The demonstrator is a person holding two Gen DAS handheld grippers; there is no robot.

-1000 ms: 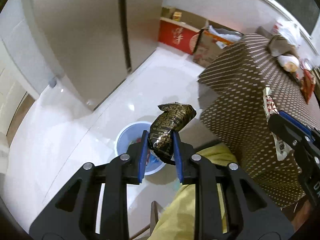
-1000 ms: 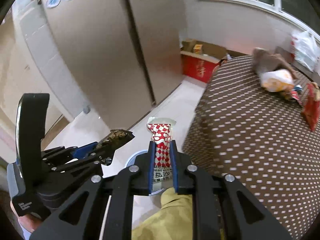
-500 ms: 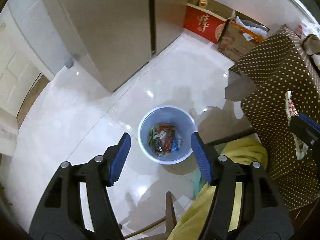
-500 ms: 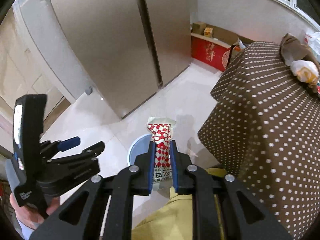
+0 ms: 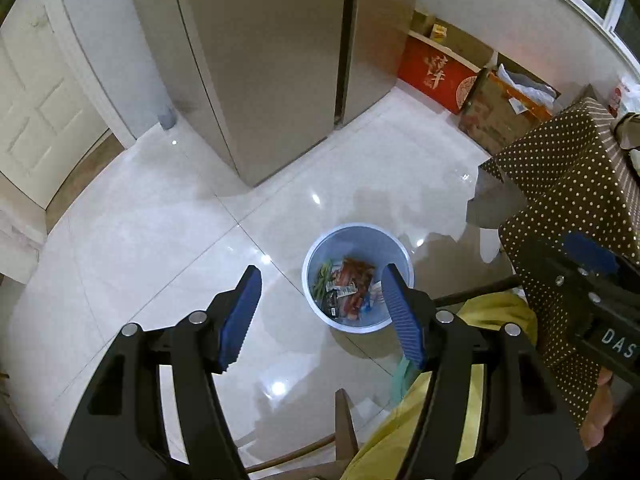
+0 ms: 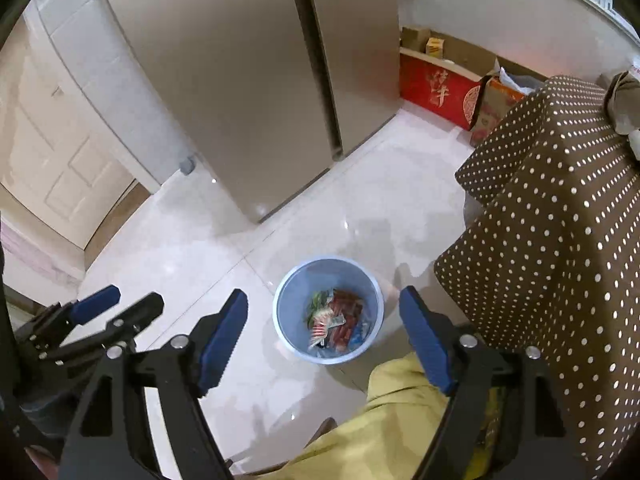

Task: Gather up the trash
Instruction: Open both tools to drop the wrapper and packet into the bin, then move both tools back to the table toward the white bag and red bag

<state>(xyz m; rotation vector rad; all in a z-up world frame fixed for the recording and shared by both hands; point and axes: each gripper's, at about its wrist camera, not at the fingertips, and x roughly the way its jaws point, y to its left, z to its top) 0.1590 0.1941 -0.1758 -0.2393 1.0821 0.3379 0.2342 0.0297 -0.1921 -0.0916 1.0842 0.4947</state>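
A light blue trash bin (image 5: 394, 242) stands on the white tile floor, holding several wrappers (image 5: 348, 284). It also shows in the right wrist view (image 6: 288, 300) with wrappers (image 6: 334, 320) inside. My left gripper (image 5: 320, 300) is open and empty, held high above the bin's left side. My right gripper (image 6: 324, 324) is open and empty, directly above the bin. The left gripper also shows at the lower left of the right wrist view (image 6: 116, 308).
A brown dotted tablecloth (image 6: 552, 220) covers a table at the right. A large fridge (image 5: 272, 60) stands behind the bin. Red and cardboard boxes (image 5: 436, 70) sit by the far wall. A yellow-clad leg (image 6: 384, 420) and a wooden chair part (image 5: 344, 420) are below.
The left gripper opened and dropped the dark wrapper into the bin a second ago. The right gripper has just opened and the red checked wrapper has left it; wrappers lie in the bin.
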